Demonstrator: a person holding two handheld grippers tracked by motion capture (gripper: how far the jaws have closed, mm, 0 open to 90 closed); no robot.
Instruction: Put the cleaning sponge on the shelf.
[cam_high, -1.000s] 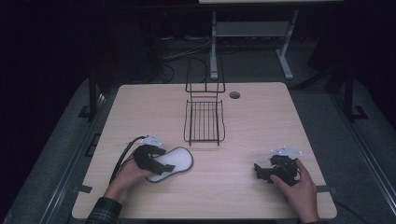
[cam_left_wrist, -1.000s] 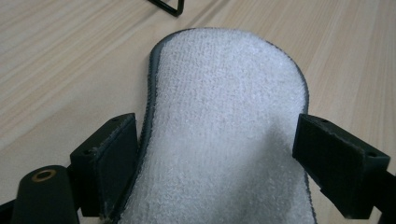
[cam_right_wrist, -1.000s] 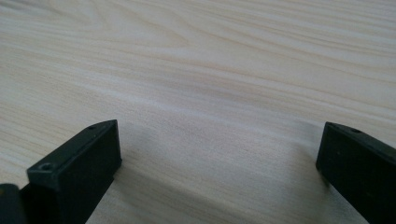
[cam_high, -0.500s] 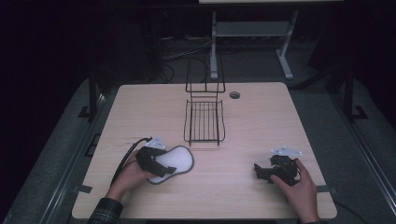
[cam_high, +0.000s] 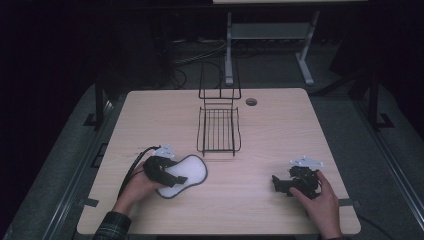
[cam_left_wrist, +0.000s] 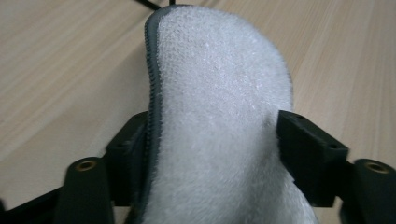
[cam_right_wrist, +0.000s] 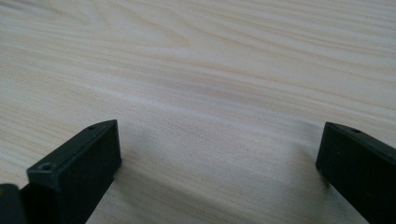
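insole: white fleecy insole (cam_left_wrist: 219, 116) with a dark stitched edge, lying on the table just ahead of the left claw, toe end pointing away from it toward the rack

left claw: left claw (cam_high: 165, 172) is clamped on the heel end. In the left gripper view both jaws press into the sides of the insole and it bows up between them, so that's a real pinch, not just a touch

right claw: right claw (cam_right_wrist: 219, 172) sits spread wide with nothing in it, only bare wood between the jaws. It's parked low on the table, well apart from the insole, off to the left claw's right

rack: black wire rack (cam_high: 218, 131) stands ahead of the left claw and a bit to its right, near but not touching the insole's toe

table: light wood table (cam_high: 280, 130), a small round hole past the rack

step: looks to me like the grab is done and the lift is up next

next move: my guess is raise it clear and carry it forward to the rack. It's floppy, so keep the squeeze firm and watch the toe doesn't snag on the wires
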